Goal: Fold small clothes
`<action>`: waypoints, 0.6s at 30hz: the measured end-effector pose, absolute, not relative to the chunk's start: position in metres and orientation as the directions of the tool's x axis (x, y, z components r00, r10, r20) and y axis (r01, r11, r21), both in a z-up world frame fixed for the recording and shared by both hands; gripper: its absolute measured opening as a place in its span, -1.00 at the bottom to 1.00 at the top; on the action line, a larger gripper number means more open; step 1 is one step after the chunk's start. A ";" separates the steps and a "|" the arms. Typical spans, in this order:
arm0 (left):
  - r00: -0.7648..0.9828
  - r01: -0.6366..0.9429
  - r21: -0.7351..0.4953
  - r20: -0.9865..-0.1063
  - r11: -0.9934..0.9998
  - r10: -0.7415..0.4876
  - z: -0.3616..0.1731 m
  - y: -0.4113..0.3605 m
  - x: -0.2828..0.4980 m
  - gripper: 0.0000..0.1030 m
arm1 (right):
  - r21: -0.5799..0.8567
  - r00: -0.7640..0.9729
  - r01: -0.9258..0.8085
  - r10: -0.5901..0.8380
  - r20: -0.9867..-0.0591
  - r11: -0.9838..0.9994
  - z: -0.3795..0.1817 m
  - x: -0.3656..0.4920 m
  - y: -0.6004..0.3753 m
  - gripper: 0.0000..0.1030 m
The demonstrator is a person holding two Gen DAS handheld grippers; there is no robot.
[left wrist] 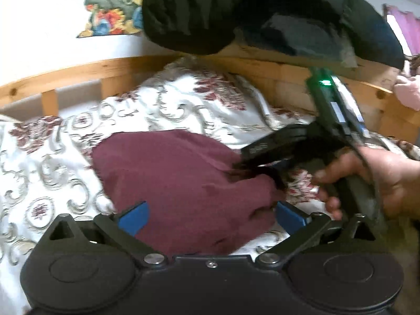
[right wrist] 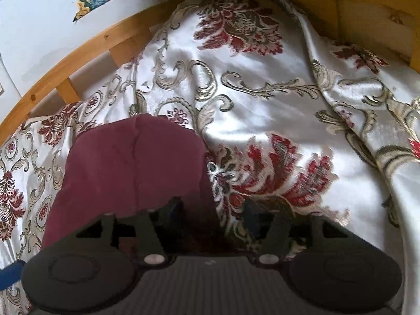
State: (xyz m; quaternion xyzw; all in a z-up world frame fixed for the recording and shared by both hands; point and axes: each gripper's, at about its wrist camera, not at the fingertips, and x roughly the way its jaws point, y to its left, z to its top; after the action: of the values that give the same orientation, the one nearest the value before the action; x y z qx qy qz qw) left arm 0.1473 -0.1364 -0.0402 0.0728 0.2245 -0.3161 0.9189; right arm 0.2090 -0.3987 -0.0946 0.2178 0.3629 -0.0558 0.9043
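A small maroon garment [left wrist: 178, 183] lies bunched on the floral bedspread [left wrist: 78, 136]. My left gripper [left wrist: 210, 216] is open just above its near edge, blue pads wide apart on either side of the cloth. My right gripper [left wrist: 258, 168], held by a hand, comes in from the right, its fingers low at the garment's right edge. In the right wrist view the garment [right wrist: 131, 165] sits left of centre. The right gripper [right wrist: 210, 210] is open, its left finger over the cloth and its right finger over the bedspread [right wrist: 262, 99].
A wooden bed rail [left wrist: 78, 76] runs along the far side, also in the right wrist view [right wrist: 78, 50]. Dark clothing [left wrist: 236, 13] hangs over the rail above. A colourful picture [left wrist: 105, 8] is on the white wall. Pink fabric [left wrist: 407, 92] lies at the far right.
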 end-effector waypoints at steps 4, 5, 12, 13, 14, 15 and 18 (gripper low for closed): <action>0.725 0.523 -0.103 -0.469 0.846 -0.505 -0.039 -0.122 0.163 0.99 | 0.385 0.729 0.274 0.071 -0.681 0.881 -0.092 0.199 -0.406 0.62; 0.724 0.503 -0.143 -0.468 0.852 -0.506 -0.039 -0.116 0.167 0.99 | 0.397 0.728 0.274 0.081 -0.681 0.876 -0.091 0.195 -0.408 0.74; 0.684 0.343 -0.442 -0.488 0.829 -0.543 -0.053 -0.077 0.198 0.99 | 0.411 0.740 0.230 0.116 -0.663 0.882 -0.078 0.170 -0.404 0.99; 0.675 0.316 -0.466 -0.502 0.827 -0.541 -0.057 -0.074 0.203 0.99 | 0.412 0.746 0.224 0.116 -0.655 0.883 -0.076 0.166 -0.402 0.99; 0.666 0.291 -0.477 -0.522 0.829 -0.534 -0.061 -0.072 0.207 0.99 | 0.417 0.752 0.215 0.122 -0.648 0.883 -0.075 0.163 -0.400 0.99; 0.654 0.267 -0.482 -0.546 0.835 -0.524 -0.066 -0.071 0.211 0.99 | 0.423 0.755 0.205 0.133 -0.642 0.883 -0.074 0.160 -0.398 0.99; 0.606 0.216 -0.508 -0.601 0.834 -0.522 -0.080 -0.067 0.218 0.99 | 0.427 0.757 0.194 0.143 -0.638 0.883 -0.075 0.153 -0.389 0.99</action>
State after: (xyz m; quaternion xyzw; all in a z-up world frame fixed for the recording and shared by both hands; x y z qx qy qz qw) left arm 0.2184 -0.0671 -0.0797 -0.1959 0.3908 -0.2110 0.8743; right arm 0.1528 -0.3892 -0.0753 0.2414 0.3484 -0.0142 0.9056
